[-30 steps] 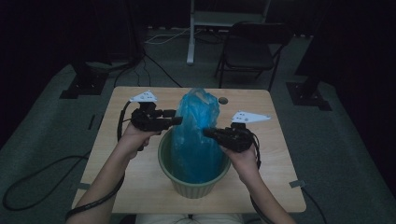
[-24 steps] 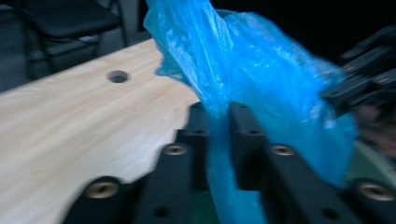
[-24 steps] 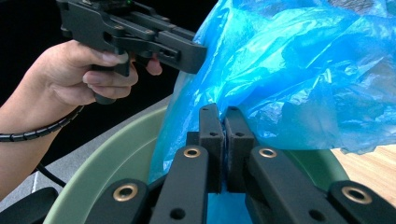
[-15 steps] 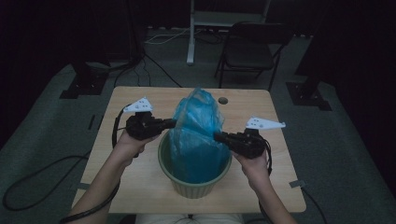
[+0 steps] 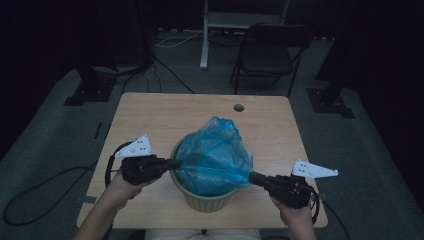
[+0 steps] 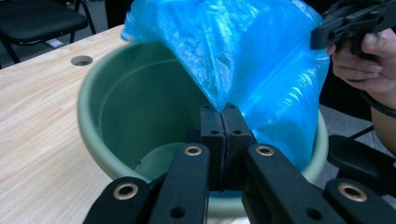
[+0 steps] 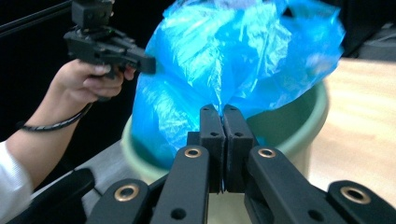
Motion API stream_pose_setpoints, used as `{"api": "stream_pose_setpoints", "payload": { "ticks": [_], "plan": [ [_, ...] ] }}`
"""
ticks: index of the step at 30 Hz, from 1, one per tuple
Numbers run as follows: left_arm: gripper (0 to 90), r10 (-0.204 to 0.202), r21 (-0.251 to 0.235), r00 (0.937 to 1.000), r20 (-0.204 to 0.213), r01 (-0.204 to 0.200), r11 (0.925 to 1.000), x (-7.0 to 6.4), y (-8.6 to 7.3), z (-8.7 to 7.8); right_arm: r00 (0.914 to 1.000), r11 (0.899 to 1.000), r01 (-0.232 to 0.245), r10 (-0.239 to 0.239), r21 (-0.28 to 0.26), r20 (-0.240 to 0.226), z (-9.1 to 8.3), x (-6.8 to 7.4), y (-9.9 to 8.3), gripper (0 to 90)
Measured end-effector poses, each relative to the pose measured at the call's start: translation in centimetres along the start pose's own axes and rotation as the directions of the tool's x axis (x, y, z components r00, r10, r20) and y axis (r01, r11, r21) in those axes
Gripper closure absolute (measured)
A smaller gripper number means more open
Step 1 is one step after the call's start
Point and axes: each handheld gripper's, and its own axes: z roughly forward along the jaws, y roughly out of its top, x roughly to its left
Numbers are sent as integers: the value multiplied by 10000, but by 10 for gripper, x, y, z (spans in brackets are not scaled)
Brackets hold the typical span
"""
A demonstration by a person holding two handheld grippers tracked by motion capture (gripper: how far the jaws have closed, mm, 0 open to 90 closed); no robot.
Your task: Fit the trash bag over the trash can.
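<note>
Over the green bucket (image 5: 205, 197) at the table's near edge, the blue bag (image 5: 216, 156) is now stretched wider than a second ago. Both hands have drawn apart and lower, the left gripper (image 5: 174, 163) and right gripper (image 5: 252, 177) each pinching a bag edge with jaws pressed together. That spread suggests the bag's mouth is being opened to line the rim.

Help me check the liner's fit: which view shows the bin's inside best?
The left gripper view: the green bin shows bare inner wall and bottom beside the blue bag. The high view shows mostly bag over it; the right gripper view, just its rim and outside.
</note>
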Motion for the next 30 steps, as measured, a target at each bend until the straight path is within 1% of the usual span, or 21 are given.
{"api": "stream_pose_setpoints", "payload": {
  "ticks": [3,4,6,7,8,10,13,14,15,17,18,19,20,21,22,24,25,26,27,28,30],
  "plan": [
    [900,41,-46,9996,271,-40,10000,-8,-8,-3,9987,9990,-381,389,229,-331,-3,0,-15,884],
    [900,87,-18,9995,304,-86,10000,-10,-10,-3,9979,9981,-554,562,258,-321,-4,-1,-21,883],
    [900,87,-18,9995,304,-86,10000,-10,-10,-3,9972,9973,-666,677,323,-325,-5,-3,-26,883],
    [900,132,-1,9982,588,-132,9999,-13,-14,-3,9972,9973,-666,677,323,-325,-5,-3,-26,882],
    [900,169,32,9982,582,-171,9998,-15,-16,-2,9930,9925,-1157,1165,387,-208,-7,-9,-41,881],
    [900,196,103,9971,742,-204,9997,-17,-19,-1,9844,9840,-1710,1727,501,-320,-5,-14,-54,881],
    [900,217,217,9956,913,-238,9995,-20,-23,3,9667,9663,-2448,2496,795,-572,-2,-22,-73,866],
    [900,226,236,9953,941,-250,9994,-20,-24,4,9617,9617,-2588,2653,905,-688,0,-24,-78,845],
    [900,332,299,9948,959,-362,9989,-21,-25,4,9595,9580,-2647,2730,1100,-690,1,-26,-81,843],
    [900,309,278,9952,931,-337,9990,-21,-25,4,9637,9557,-2629,2667,1321,-122,1,-30,-87,852],
    [900,319,244,9947,981,-345,9991,-20,-26,4,9624,9523,-2711,2710,1403,204,0,-34,-91,875],
    [900,235,197,9947,1002,-256,9995,-19,-26,3,9490,9394,-3137,3055,1383,779,-4,-45,-97,900],
    [900,199,184,9949,993,-219,9996,-18,-27,3,9419,9336,-3321,3207,1348,1000,-7,-51,-99,900],
    [900,179,149,9942,1065,-196,9997,-17,-27,3,9419,9336,-3321,3207,1348,1000,-7,-51,-99,900],
    [900,81,114,9934,1147,-95,9999,-16,-27,3,9366,9318,-3414,3262,1232,1283,-11,-57,-99,900],
    [900,69,85,9933,1157,-80,9999,-16,-27,4,9294,9343,-3450,3267,897,1719,-18,-66,-91,900],
    [900,38,75,9923,1234,-47,10000,-15,-27,5,9287,9394,-3357,3178,691,1910,-21,-70,-84,899],
    [900,80,110,9925,1221,-94,9999,-16,-27,7,9322,9536,-2995,2856,304,2222,-26,-75,-65,868],
    [900,86,87,9925,1221,-97,9999,-16,-27,8,9322,9536,-2995,2856,304,2222,-26,-75,-65,868],
    [900,78,64,9907,1359,-87,9999,-16,-26,9,9342,9605,-2781,2685,81,2348,-28,-76,-53,860],
    [900,102,67,9911,1324,-111,9999,-16,-26,10,9445,9747,-2221,2217,-263,2425,-29,-78,-26,826]
  ]
}}
